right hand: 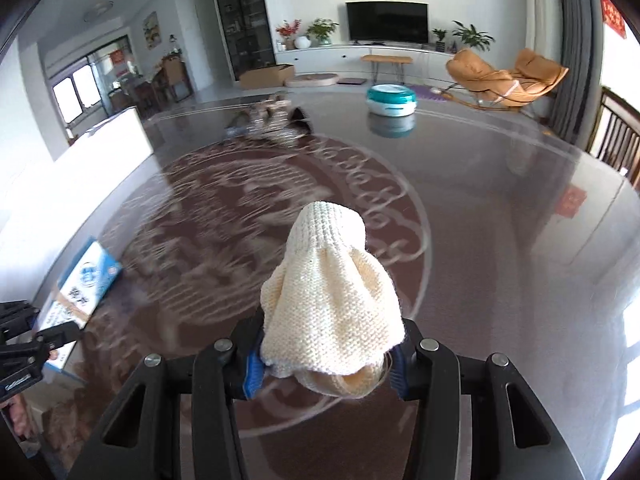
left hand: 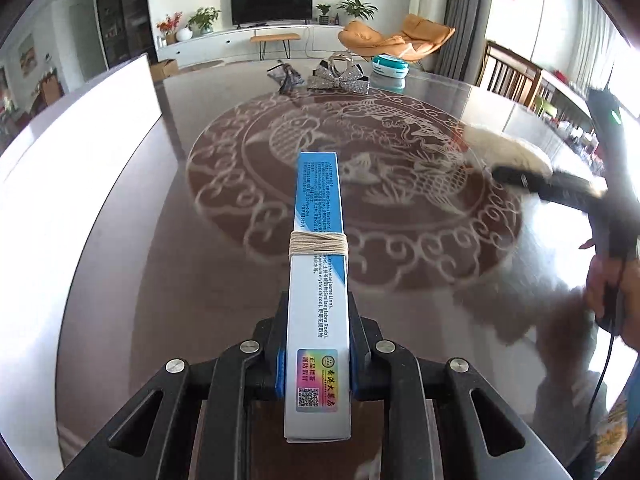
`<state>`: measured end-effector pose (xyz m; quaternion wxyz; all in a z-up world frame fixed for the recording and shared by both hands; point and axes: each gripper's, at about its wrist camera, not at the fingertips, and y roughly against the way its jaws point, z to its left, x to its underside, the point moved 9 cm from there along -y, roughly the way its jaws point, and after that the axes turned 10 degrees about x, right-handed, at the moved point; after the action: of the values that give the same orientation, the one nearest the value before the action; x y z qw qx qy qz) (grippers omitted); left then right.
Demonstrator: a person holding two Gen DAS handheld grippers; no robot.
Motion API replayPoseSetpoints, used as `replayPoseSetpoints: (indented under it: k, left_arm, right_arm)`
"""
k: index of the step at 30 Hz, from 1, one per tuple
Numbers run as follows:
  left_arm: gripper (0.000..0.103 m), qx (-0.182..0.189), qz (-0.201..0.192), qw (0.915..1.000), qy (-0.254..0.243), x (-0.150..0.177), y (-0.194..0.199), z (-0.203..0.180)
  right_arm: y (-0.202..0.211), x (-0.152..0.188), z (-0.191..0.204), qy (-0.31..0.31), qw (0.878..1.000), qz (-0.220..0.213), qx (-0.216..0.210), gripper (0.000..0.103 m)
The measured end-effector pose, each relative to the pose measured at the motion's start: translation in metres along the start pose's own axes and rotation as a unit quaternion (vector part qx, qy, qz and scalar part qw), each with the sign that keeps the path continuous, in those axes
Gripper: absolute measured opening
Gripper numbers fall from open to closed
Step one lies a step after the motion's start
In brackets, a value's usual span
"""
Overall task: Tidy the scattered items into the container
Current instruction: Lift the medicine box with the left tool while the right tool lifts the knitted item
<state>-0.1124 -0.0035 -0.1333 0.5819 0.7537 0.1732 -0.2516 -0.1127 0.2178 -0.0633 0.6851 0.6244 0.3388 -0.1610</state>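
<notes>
- Your left gripper (left hand: 316,360) was clamped on the long blue-and-white box (left hand: 318,280), which ran up the centre of the left wrist view.
- Your right gripper (right hand: 326,364) was gripping the cream knitted item (right hand: 332,304) at lower centre of the right wrist view.
- The white container (left hand: 80,152) occupied the left edge of the table (left hand: 160,280).
- The silver bow (left hand: 340,78) and teal round box (left hand: 390,67) sat at upper centre.

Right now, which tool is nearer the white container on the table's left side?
Left. The left tool, gripping the box, is beside the white container. The right tool, holding the knit hat, is further right.
</notes>
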Motion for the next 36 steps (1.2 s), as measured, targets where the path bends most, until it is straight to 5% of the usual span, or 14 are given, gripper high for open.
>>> replayPoseSetpoints:
  k: [7, 8, 10, 12, 13, 14, 24, 26, 27, 28, 29, 30, 31, 36]
  left_arm:
    - [0.022, 0.015, -0.021, 0.9997, 0.001, 0.014, 0.007, -0.001]
    - [0.022, 0.013, -0.021, 0.9997, -0.001, 0.014, 0.007, -0.001]
    - [0.030, 0.012, -0.019, 0.9997, -0.007, 0.017, 0.007, -0.003]
    - [0.054, 0.015, -0.017, 0.9996, -0.015, 0.017, 0.006, -0.006]
    - [0.070, 0.007, -0.013, 0.9997, -0.020, 0.016, 0.004, -0.005]
    - [0.072, -0.002, -0.007, 0.9997, -0.022, 0.016, 0.002, -0.003]
    - [0.073, 0.005, 0.066, 0.9962, -0.057, 0.004, -0.009, 0.004]
    - [0.073, 0.010, 0.075, 0.9949, -0.067, 0.001, -0.012, 0.000]
    - [0.071, 0.007, 0.074, 0.9947, -0.071, 0.000, -0.013, -0.001]
    - [0.063, 0.003, 0.071, 0.9947, -0.075, -0.001, -0.013, -0.002]
    - [0.055, 0.006, 0.067, 0.9949, -0.075, -0.003, -0.011, -0.003]
    - [0.030, 0.014, 0.066, 0.9954, -0.069, -0.004, -0.010, -0.004]
    - [0.026, 0.018, 0.065, 0.9957, -0.063, -0.005, -0.008, -0.005]
    - [0.026, 0.039, 0.028, 0.9973, -0.055, -0.011, 0.025, -0.010]
  right_arm:
    - [0.053, 0.075, 0.057, 0.029, 0.999, 0.020, 0.014, 0.054]
    - [0.056, 0.081, 0.060, 0.033, 0.999, 0.022, 0.025, 0.059]
    - [0.056, 0.090, 0.064, 0.041, 0.998, 0.032, 0.038, 0.094]
    - [0.054, 0.093, 0.066, 0.050, 0.997, 0.041, 0.035, 0.100]
    - [0.054, 0.093, 0.066, 0.052, 0.997, 0.042, 0.033, 0.102]
    - [0.054, 0.094, 0.066, 0.053, 0.997, 0.044, 0.031, 0.102]
    - [0.053, 0.081, 0.070, 0.088, 0.986, 0.141, 0.009, 0.102]
    - [0.052, 0.078, 0.072, 0.102, 0.981, 0.162, 0.009, 0.101]
    - [0.051, 0.077, 0.073, 0.109, 0.980, 0.169, 0.008, 0.089]
    - [0.051, 0.076, 0.073, 0.115, 0.978, 0.174, 0.009, 0.056]
    - [0.050, 0.077, 0.072, 0.119, 0.976, 0.179, 0.013, 0.046]
    - [0.049, 0.077, 0.071, 0.123, 0.975, 0.183, 0.016, 0.046]
    - [0.050, 0.077, 0.070, 0.125, 0.975, 0.184, 0.017, 0.046]
    - [0.077, 0.066, 0.070, 0.116, 0.981, 0.155, 0.007, 0.046]
